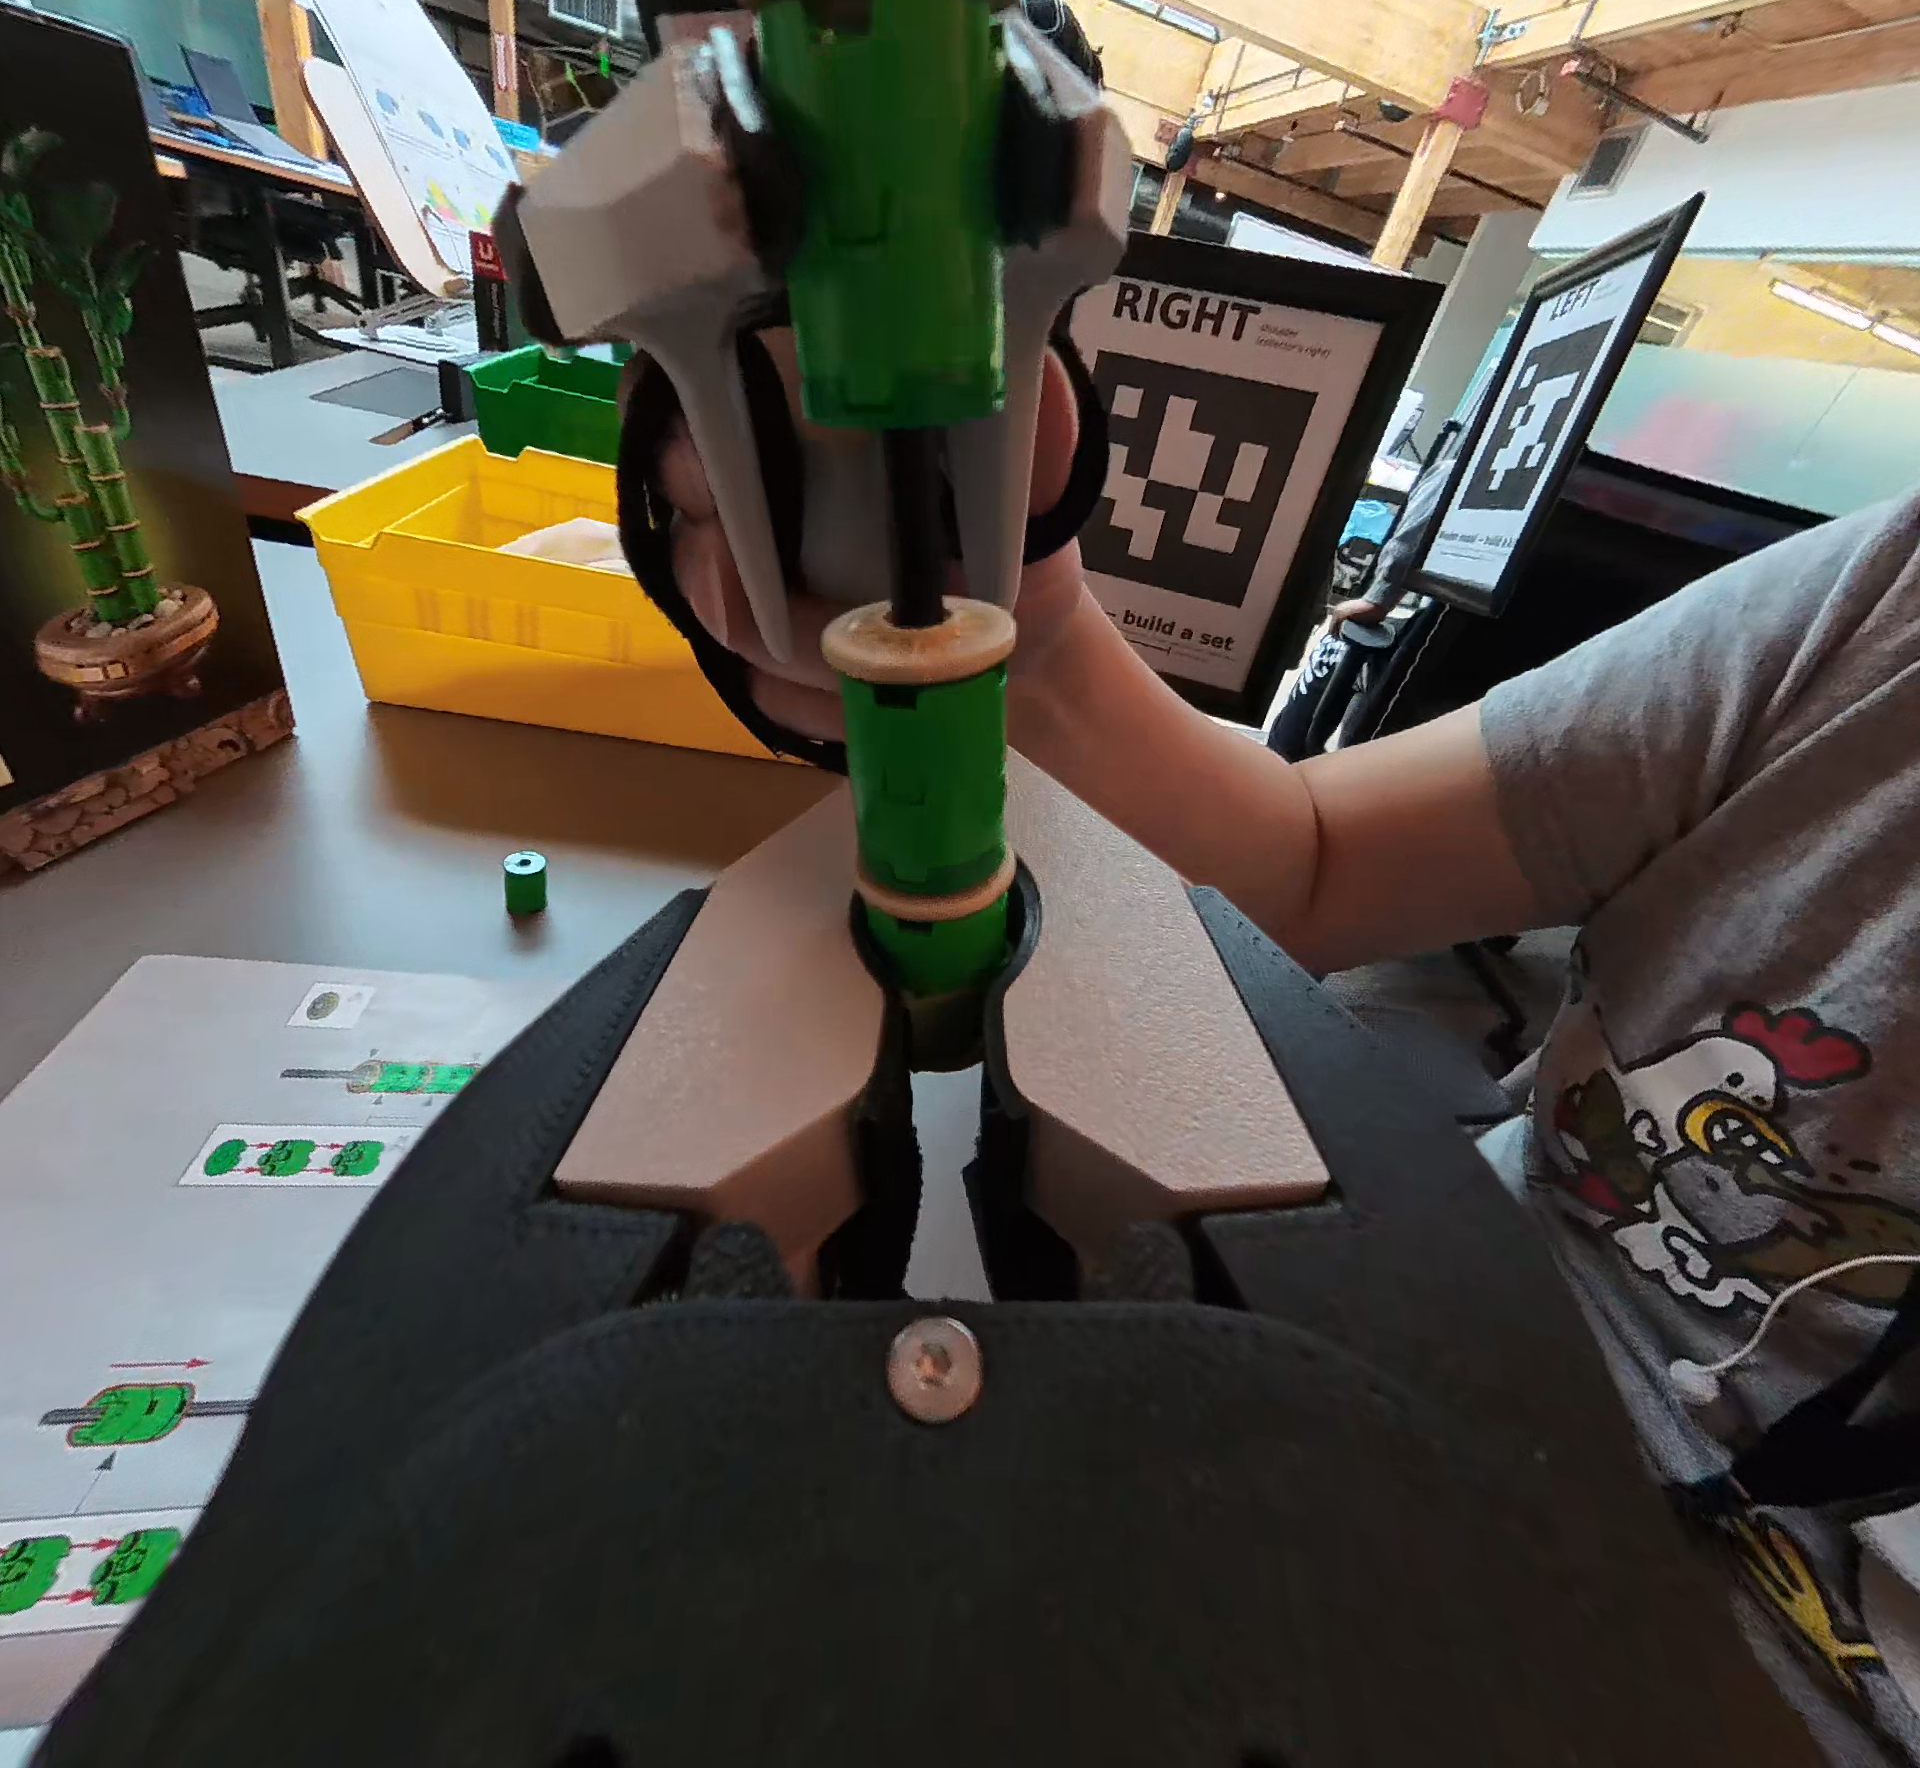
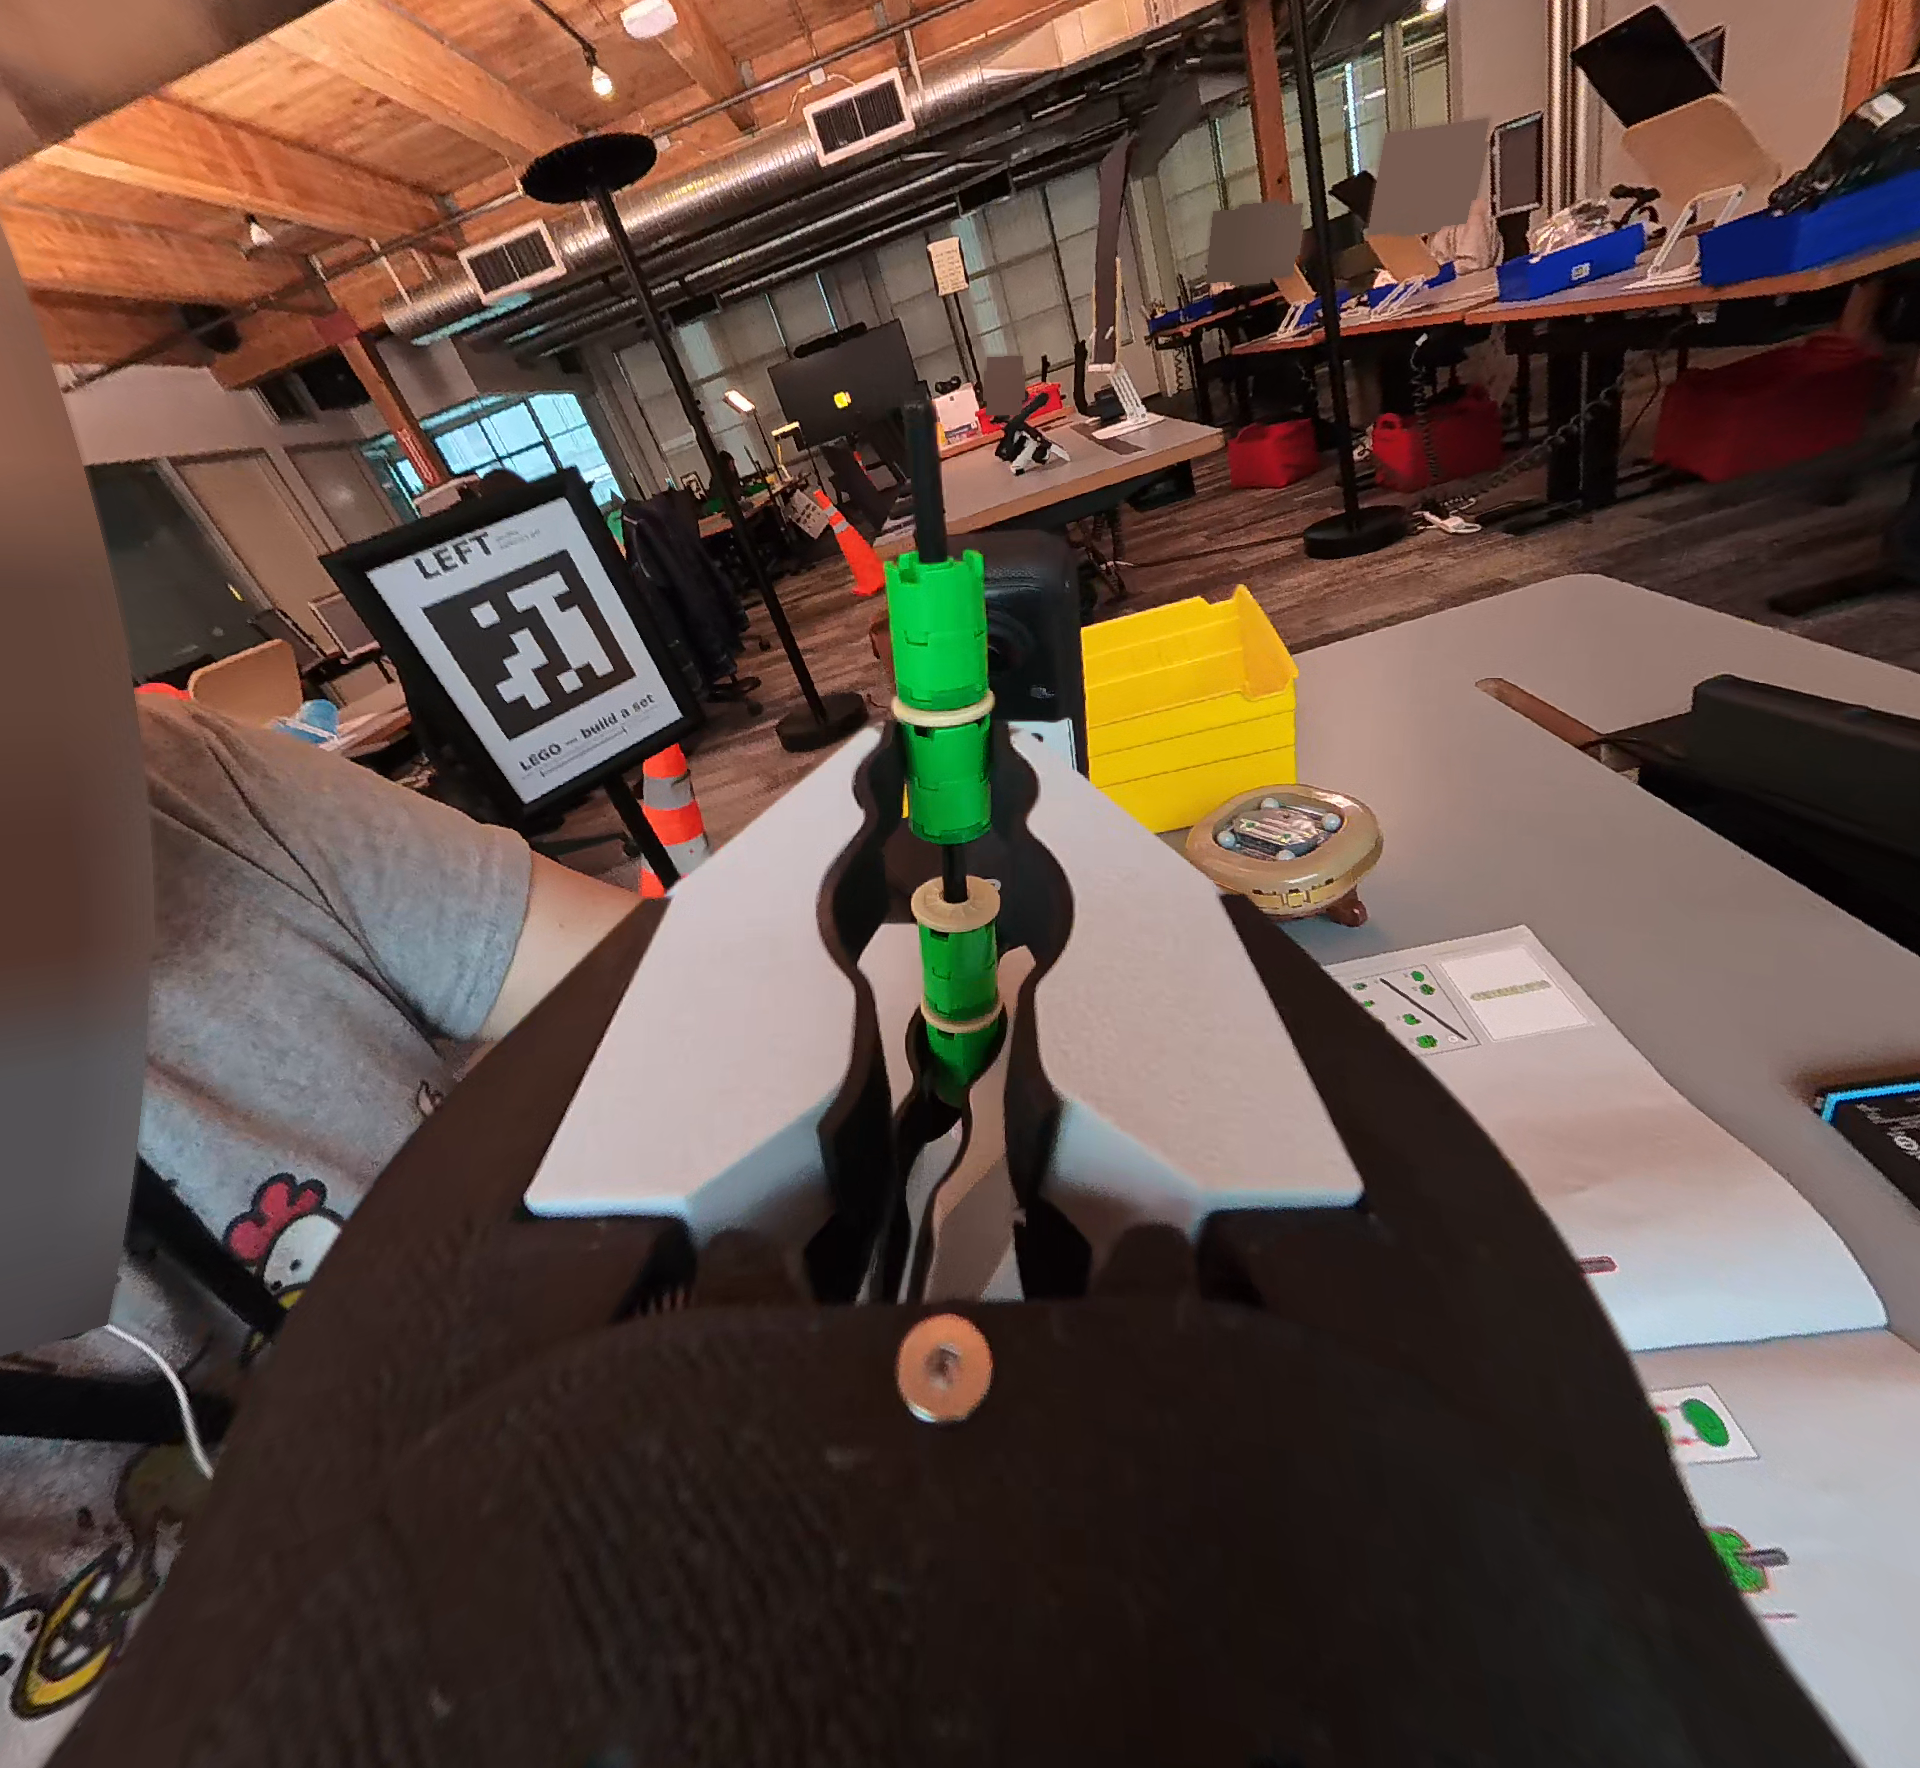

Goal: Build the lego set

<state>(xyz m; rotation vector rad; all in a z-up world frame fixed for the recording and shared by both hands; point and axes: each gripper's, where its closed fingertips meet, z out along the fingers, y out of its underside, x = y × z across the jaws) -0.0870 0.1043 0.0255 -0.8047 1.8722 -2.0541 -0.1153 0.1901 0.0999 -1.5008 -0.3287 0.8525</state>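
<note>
A bamboo stalk of green round segments and tan rings sits on a black axle [image 1: 914, 513]. My left gripper [image 1: 940, 949], with tan fingers, is shut on the stalk's lower section [image 1: 925, 783]. My right gripper [image 1: 894, 160], with grey fingers, is shut on the upper section [image 1: 894, 284]. A bare stretch of axle separates the two sections. In the right wrist view my right gripper [image 2: 951, 773] clamps the upper section [image 2: 940, 762], the lower section [image 2: 956, 980] lies between its fingers, and the axle tip [image 2: 920, 471] sticks out beyond.
A loose green round piece [image 1: 525, 880] stands on the table. Instruction sheets [image 1: 208, 1199] [image 2: 1558, 1147] lie flat. A yellow bin [image 1: 468, 596], a green bin [image 1: 530, 399] and the set's box [image 1: 104, 471] stand behind. A tan pot base [image 2: 1283, 845] sits by the yellow bin [image 2: 1184, 690]. The gap from one gripper's tips to the other's is roughly 11 cm. To the loose green round piece [image 1: 525, 880]: left tips about 25 cm, right tips about 35 cm.
</note>
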